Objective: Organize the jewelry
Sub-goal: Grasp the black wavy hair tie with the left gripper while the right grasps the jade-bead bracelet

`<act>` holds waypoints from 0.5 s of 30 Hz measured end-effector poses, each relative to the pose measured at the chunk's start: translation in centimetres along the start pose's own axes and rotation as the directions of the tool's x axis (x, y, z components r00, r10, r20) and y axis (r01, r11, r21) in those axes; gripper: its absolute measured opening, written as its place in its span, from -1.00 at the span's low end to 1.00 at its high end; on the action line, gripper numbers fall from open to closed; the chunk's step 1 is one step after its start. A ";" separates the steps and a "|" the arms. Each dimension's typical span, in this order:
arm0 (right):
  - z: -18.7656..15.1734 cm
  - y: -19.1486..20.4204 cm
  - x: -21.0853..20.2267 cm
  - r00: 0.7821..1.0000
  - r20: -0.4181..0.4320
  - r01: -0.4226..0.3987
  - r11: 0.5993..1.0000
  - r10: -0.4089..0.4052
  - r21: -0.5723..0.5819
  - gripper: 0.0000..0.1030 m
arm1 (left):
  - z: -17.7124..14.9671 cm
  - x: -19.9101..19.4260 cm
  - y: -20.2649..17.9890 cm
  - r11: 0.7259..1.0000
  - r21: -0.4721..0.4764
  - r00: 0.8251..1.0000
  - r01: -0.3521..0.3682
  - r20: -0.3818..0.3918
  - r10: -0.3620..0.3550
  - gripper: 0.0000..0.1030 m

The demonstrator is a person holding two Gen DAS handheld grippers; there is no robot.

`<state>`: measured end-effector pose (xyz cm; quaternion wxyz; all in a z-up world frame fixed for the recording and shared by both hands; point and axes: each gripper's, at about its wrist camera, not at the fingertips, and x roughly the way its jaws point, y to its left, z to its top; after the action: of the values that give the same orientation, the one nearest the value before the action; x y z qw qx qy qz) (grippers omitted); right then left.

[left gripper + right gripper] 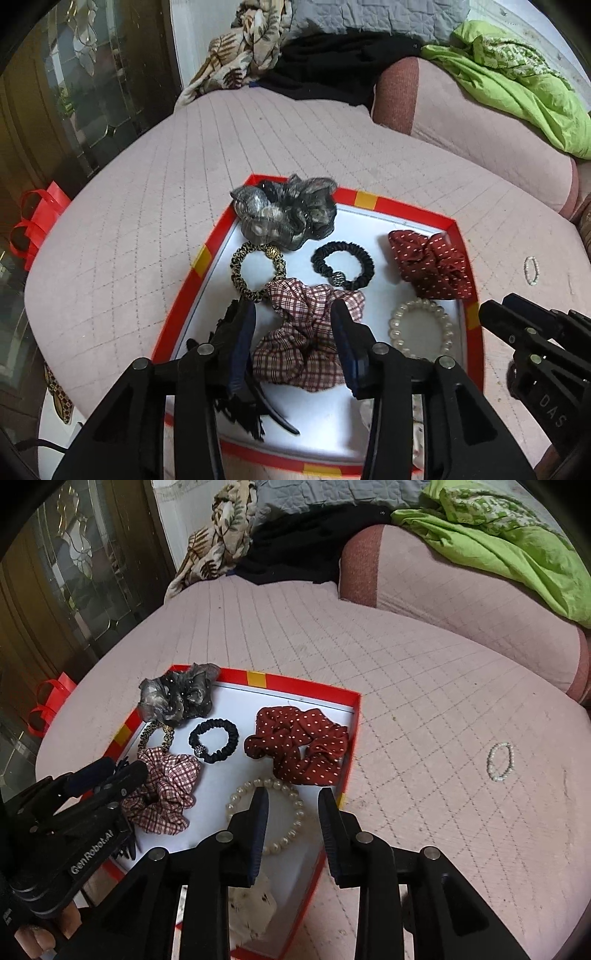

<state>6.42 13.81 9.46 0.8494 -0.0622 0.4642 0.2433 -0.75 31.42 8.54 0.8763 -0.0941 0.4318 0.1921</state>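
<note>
Your left gripper [295,325] hangs over the near part of the red-rimmed box [406,212] with its jaws spread, and the plaid scrunchie [306,343] lies on the white floor of the box between the two fingers; the pads do not press on it. Your right gripper [293,805] also stands parted, above the pearl bracelet [291,834], whose loop shows on both sides of the left finger. Whether that finger touches the beads, you cannot tell from these views.

Inside the box, the grey sheer scrunchie [284,214] sits at the far left corner, partly over the rim. Just in front of it lie the gold-and-black hair tie [258,273] and, to its right, the black hair tie [343,264] with a small bead on it. The dark red dotted scrunchie [295,749] fills the far right corner, close against the wall. The plaid one lies nearer to you, touching the gold-and-black tie, and the pearl bracelet rests beside it on the right. A black fringed piece [236,402] lies under your left gripper at the near left, and a pale speckled fabric item [251,901] shows below your right gripper.

Outside the box, a small beaded ring [500,762] lies alone on the pink quilted cover [406,686], well apart from the box's right wall. Green cloth [498,542], black cloth [295,550] and a leaf-print fabric [218,546] are heaped at the far end.
</note>
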 end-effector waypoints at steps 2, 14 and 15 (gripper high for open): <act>-0.3 -0.4 -0.7 1.000 0.007 -0.001 1.000 0.001 0.006 -0.34 | -0.1 -1.1 -0.3 1.000 0.003 1.000 0.000 0.016 0.000 -0.12; -3.9 -7.0 -5.5 0.998 0.043 0.045 0.995 -0.049 0.088 -0.29 | -1.5 -6.0 -3.2 0.999 0.043 0.998 0.027 0.060 -0.029 -0.10; -4.3 -8.0 -5.9 0.997 0.044 0.055 0.994 -0.060 0.099 -0.25 | -1.7 -6.4 -3.5 0.998 0.047 0.998 0.030 0.061 -0.033 -0.10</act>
<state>4.24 3.30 10.95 0.8688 -0.0281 0.4534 0.1971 -3.98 26.05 12.57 0.8940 -0.0747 0.4073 0.1711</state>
